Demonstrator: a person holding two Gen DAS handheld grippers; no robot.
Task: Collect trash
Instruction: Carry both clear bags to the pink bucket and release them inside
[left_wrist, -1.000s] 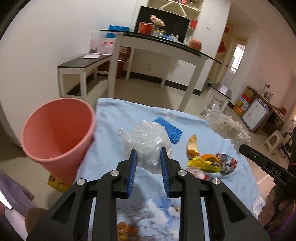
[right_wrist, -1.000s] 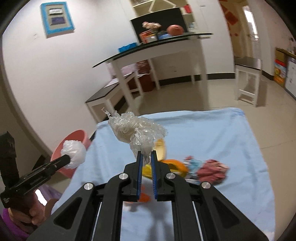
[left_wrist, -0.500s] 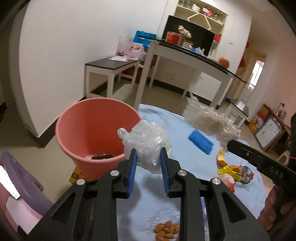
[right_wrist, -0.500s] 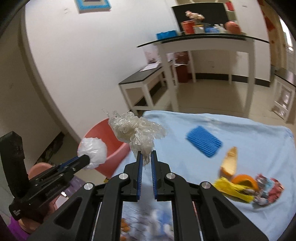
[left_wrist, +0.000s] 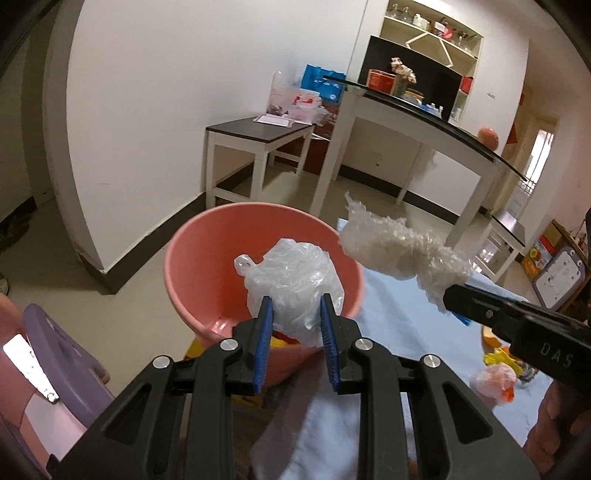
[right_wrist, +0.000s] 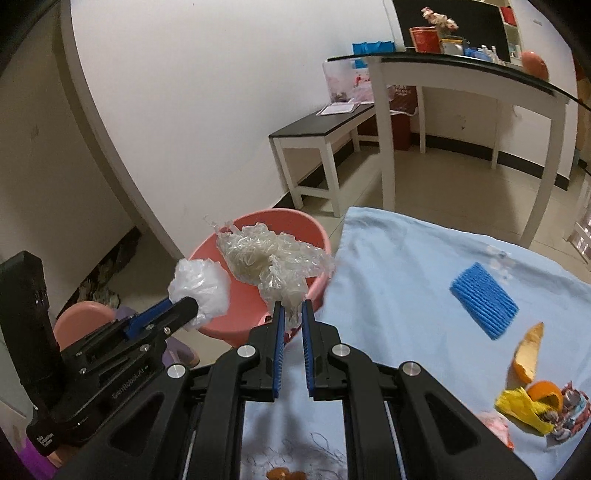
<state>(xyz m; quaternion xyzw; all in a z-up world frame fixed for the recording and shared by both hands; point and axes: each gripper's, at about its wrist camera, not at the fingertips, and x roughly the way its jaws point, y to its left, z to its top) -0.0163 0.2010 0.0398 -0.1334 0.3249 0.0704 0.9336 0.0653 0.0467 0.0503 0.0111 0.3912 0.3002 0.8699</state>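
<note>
A white bag (left_wrist: 295, 284) is pinched in the jaws of the left gripper (left_wrist: 295, 325) over the pink bin (left_wrist: 195, 258); a crumpled film wad (right_wrist: 269, 258) is pinched by the right gripper (right_wrist: 291, 325) at the bin's near rim, beside the bench (right_wrist: 406, 266). The light film could cling to the pads on release, or be dropped on the rim and slide to the floor. Something red and yellow is seen in the bin (hard to identify). Peel (right_wrist: 528, 365) and wrappers (right_wrist: 565, 410) are left on the bench.

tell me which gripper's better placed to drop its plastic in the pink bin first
Left. The left gripper holds its white bag over the pink bin; the right gripper's crumpled wrap hangs near the rim.
</note>
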